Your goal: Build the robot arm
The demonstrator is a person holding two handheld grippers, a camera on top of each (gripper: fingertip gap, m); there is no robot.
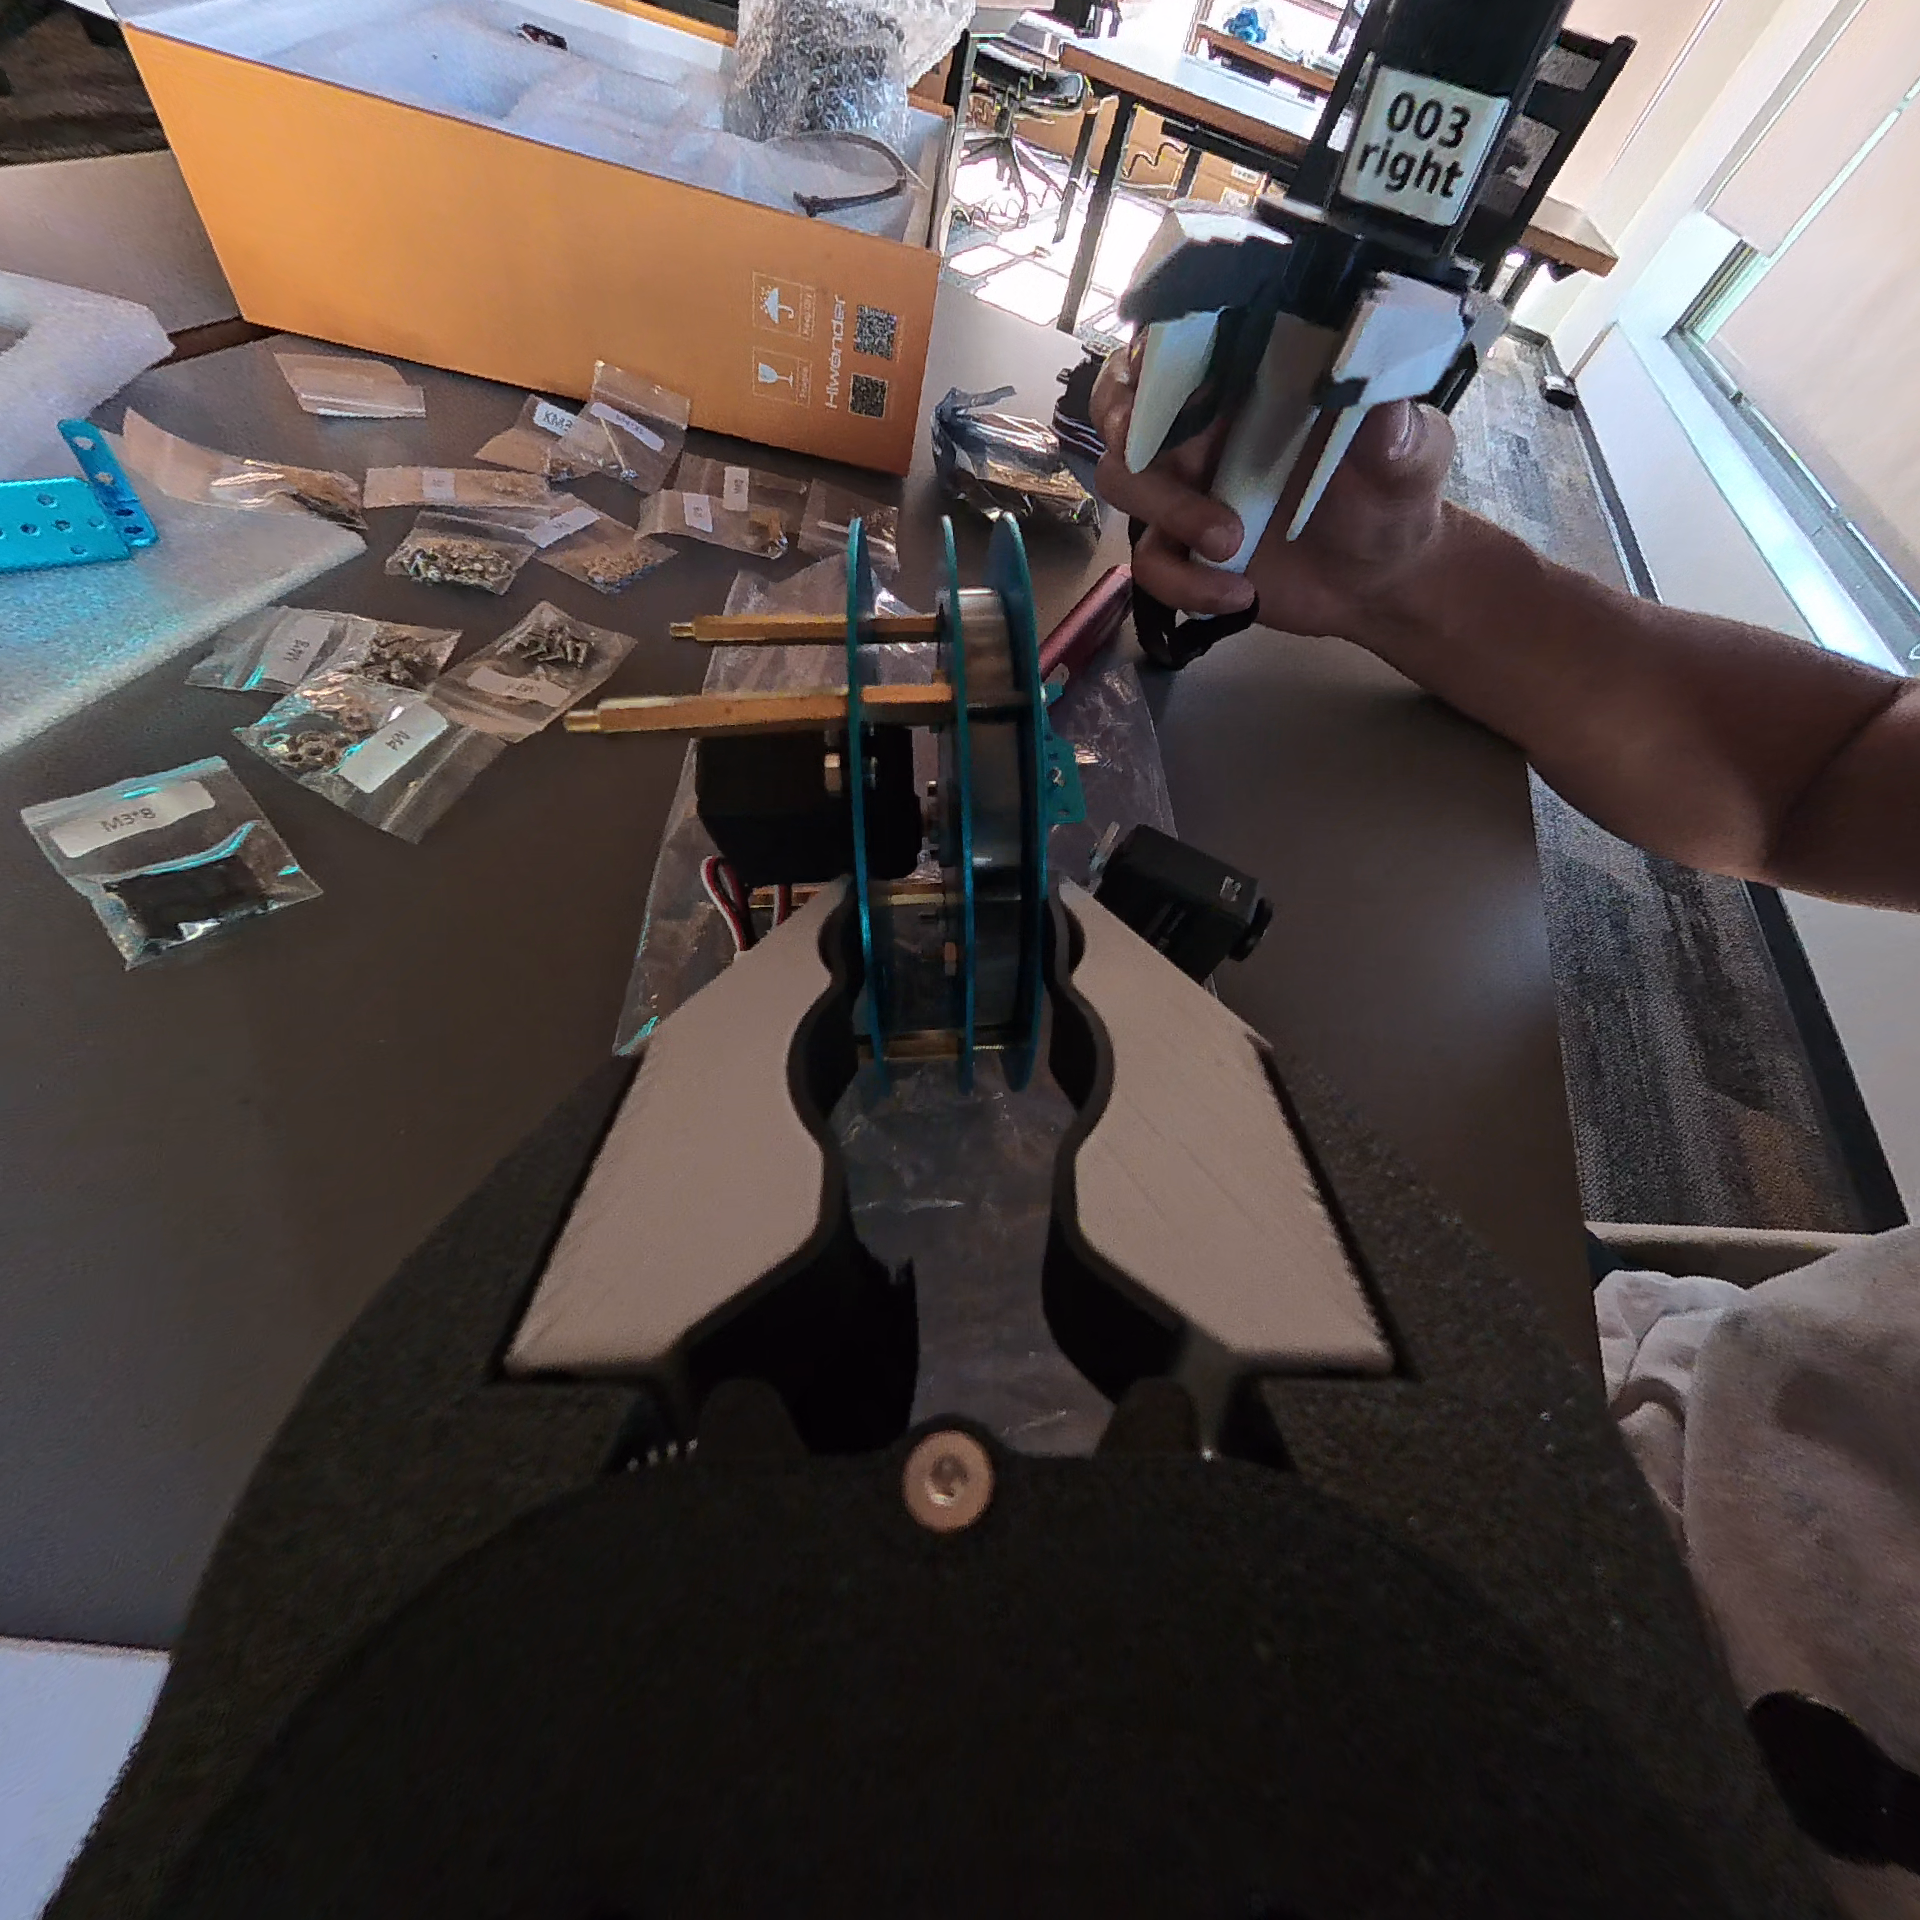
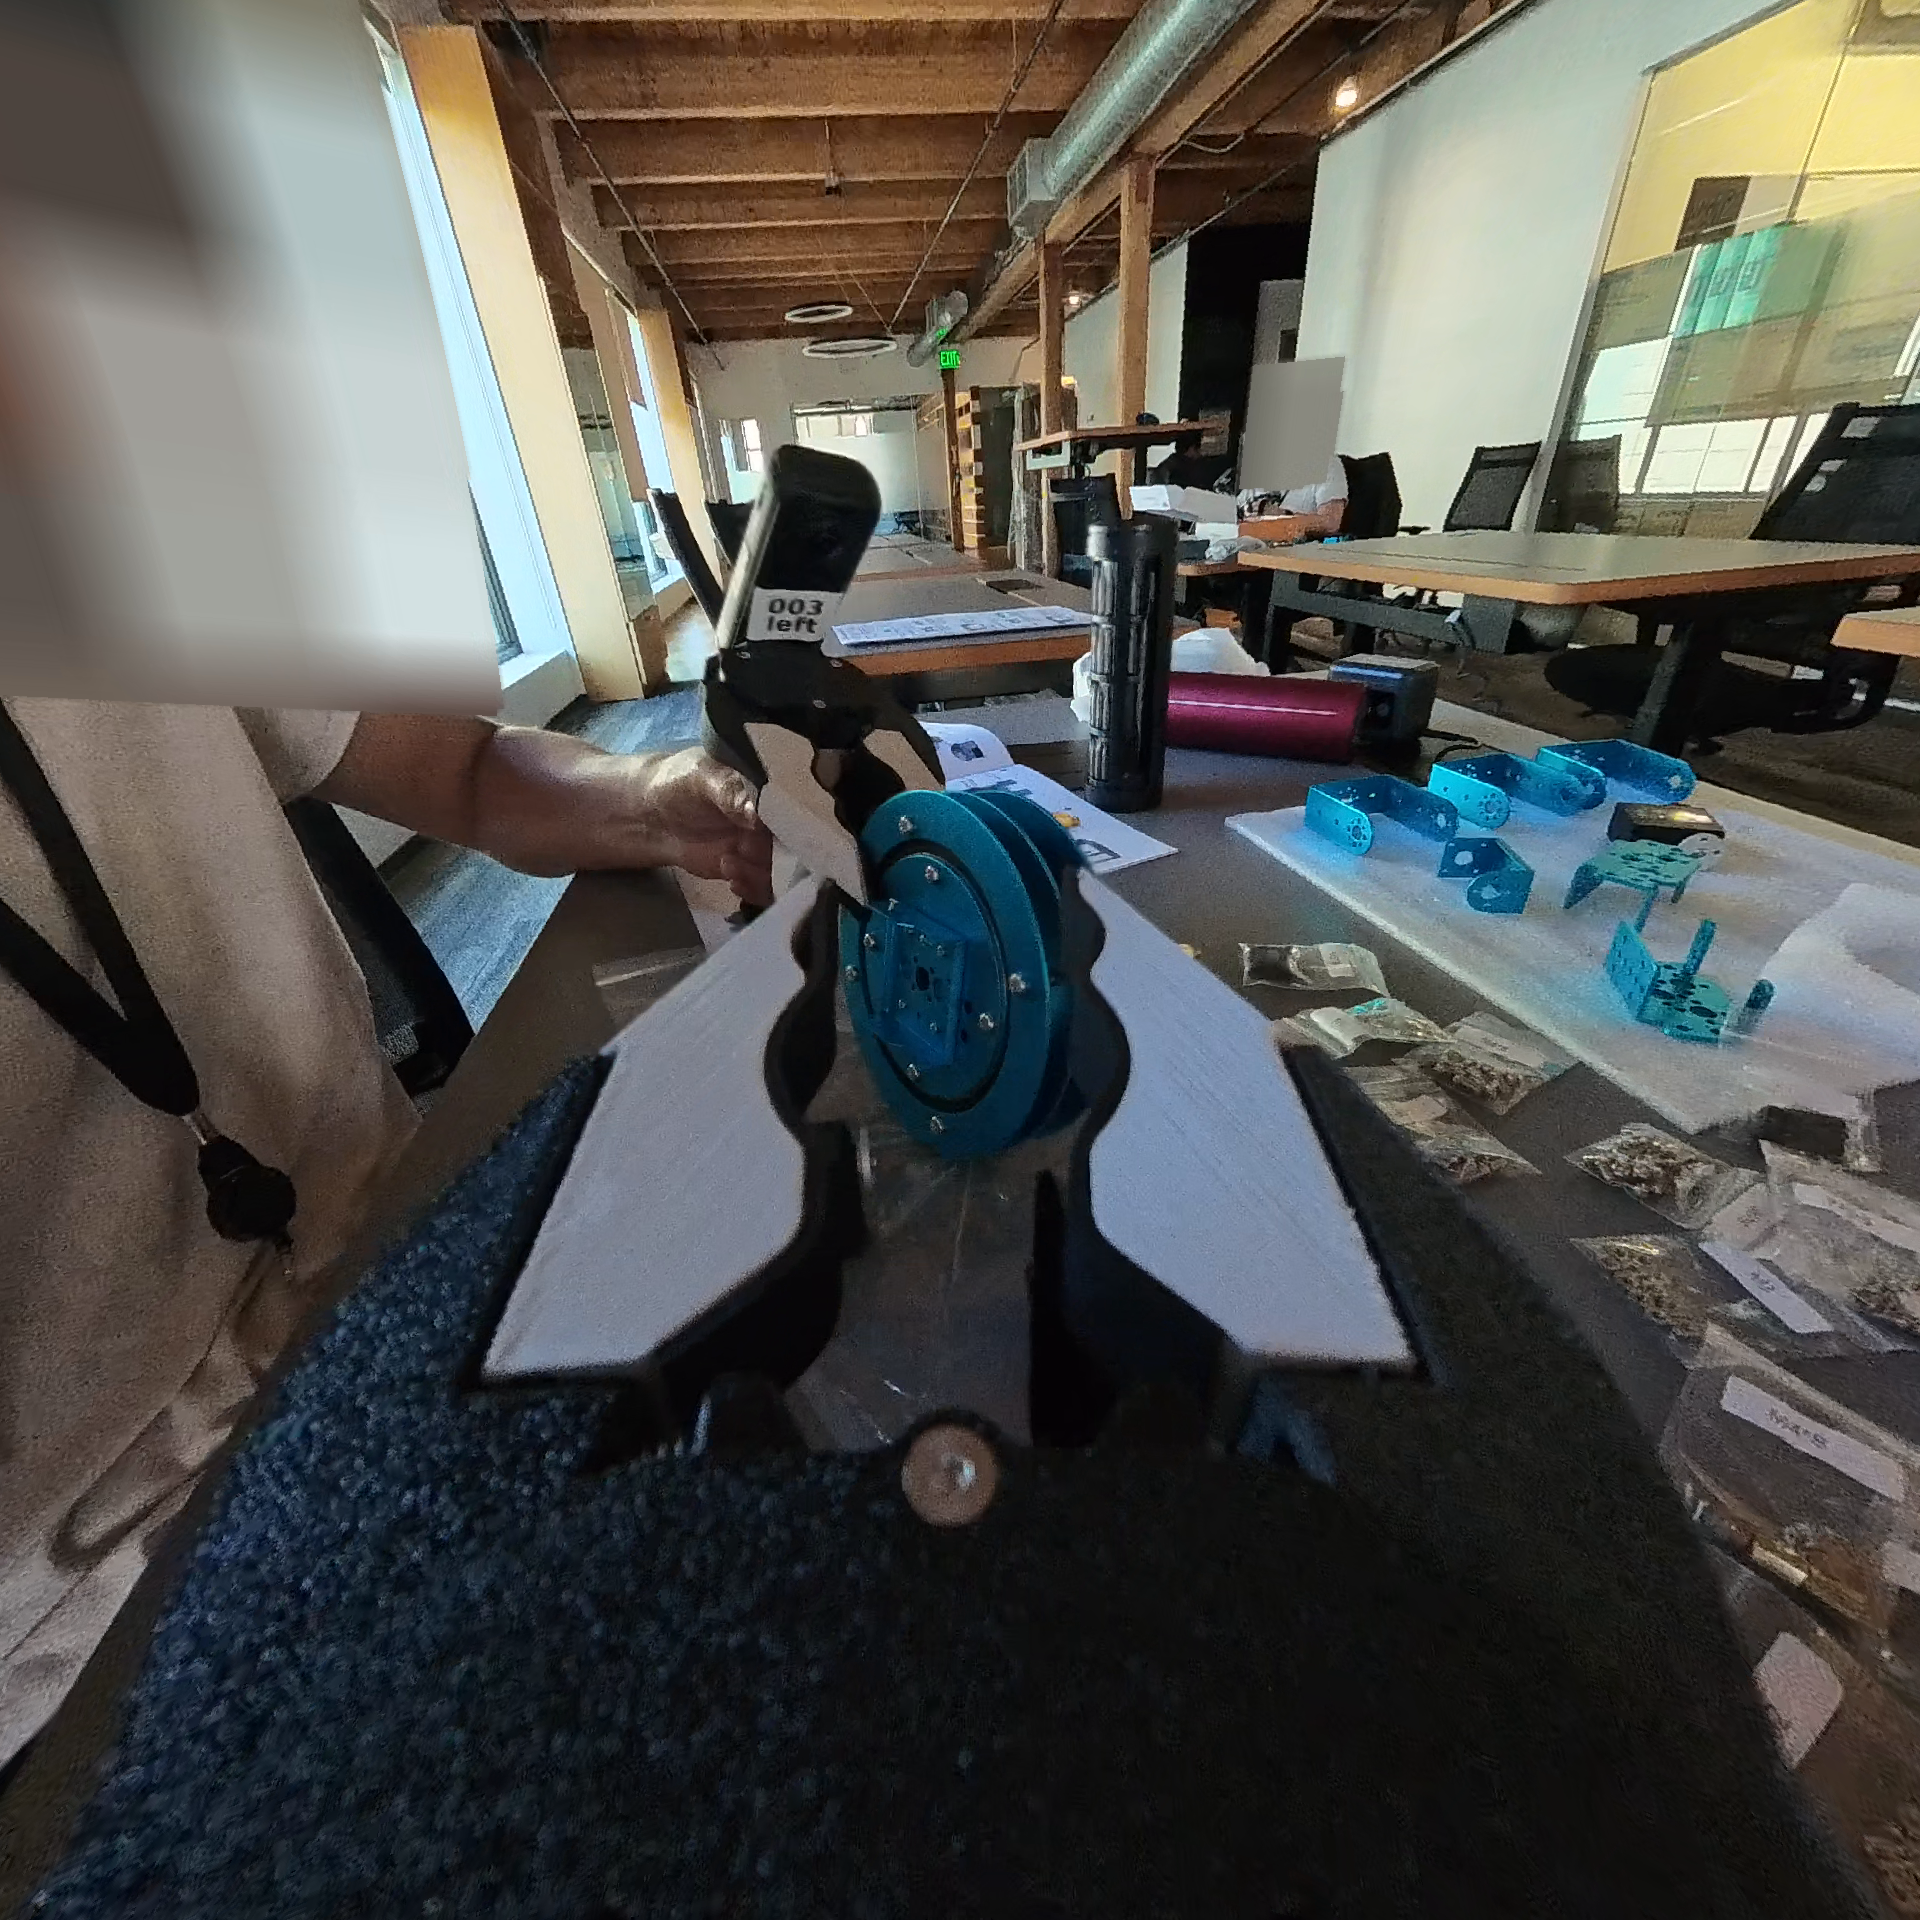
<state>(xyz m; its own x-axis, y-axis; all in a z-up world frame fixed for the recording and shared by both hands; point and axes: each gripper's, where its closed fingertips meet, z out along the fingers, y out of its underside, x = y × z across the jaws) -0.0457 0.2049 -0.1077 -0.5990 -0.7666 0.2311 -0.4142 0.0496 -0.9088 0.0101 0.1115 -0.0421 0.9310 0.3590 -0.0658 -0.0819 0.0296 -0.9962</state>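
Sunlit office: timber ceiling [image 2: 790, 156], desks [image 2: 1579, 566], tall windows [image 1: 1808, 343].

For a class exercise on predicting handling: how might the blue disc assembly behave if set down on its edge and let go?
The blue disc assembly probably rolls: its rims are round. It likely tips towards the brass standoffs and black servo, which overhang one side. It looks rigid metal, so stiff.

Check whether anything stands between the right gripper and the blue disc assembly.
Nothing visible does. The right gripper is open and faces the blue disc assembly directly; the left gripper clamps its far edge.
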